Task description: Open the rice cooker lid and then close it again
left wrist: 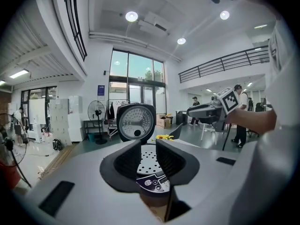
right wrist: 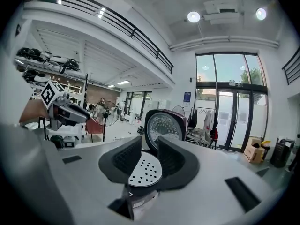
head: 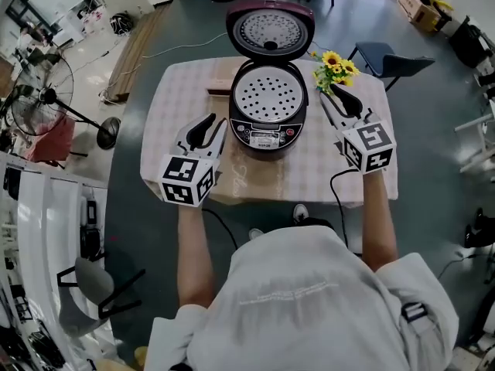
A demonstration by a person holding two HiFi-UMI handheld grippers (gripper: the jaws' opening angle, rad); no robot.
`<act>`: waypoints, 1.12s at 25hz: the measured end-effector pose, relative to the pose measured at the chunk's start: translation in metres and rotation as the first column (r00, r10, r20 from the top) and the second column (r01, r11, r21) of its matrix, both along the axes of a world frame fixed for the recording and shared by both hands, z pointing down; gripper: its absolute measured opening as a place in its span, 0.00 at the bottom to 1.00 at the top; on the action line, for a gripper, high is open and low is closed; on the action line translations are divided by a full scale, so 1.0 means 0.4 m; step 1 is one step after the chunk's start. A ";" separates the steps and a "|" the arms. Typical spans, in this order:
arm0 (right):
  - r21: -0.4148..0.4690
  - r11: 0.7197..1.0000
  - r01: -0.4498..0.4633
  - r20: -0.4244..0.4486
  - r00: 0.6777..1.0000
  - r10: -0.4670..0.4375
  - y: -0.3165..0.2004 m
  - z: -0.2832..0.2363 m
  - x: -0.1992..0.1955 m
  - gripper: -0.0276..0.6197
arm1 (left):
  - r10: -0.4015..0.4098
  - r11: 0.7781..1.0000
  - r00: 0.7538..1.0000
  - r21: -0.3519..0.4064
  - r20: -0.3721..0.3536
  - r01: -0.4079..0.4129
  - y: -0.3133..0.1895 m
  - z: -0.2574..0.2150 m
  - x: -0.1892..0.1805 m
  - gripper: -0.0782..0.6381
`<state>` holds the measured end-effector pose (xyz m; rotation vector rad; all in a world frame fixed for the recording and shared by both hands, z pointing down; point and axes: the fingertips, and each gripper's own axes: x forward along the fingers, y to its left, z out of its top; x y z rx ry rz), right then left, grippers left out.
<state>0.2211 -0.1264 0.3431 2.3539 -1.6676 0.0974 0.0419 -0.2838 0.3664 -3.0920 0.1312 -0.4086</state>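
The left gripper (head: 213, 124) hovers over the checked-cloth table (head: 186, 91), its jaws apart with nothing between them. At the table's middle stands the round, dark maroon rice cooker (head: 267, 110), control panel facing the person. Its glossy lid (head: 270, 31) stands upright on the far hinge above a perforated metal tray (head: 267, 93). Right of the sunflowers (head: 334, 64), the right gripper (head: 331, 95) has its jaws apart too, empty.

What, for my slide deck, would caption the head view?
Rice cooker with lid raised on a table, flanked by the open, empty left gripper and right gripper.
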 end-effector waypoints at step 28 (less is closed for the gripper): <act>-0.065 0.998 0.018 -0.080 0.996 -0.024 -0.174 -0.075 0.353 0.33 | 0.027 0.998 0.997 -0.058 0.070 -0.022 -0.111 0.090 0.196 0.27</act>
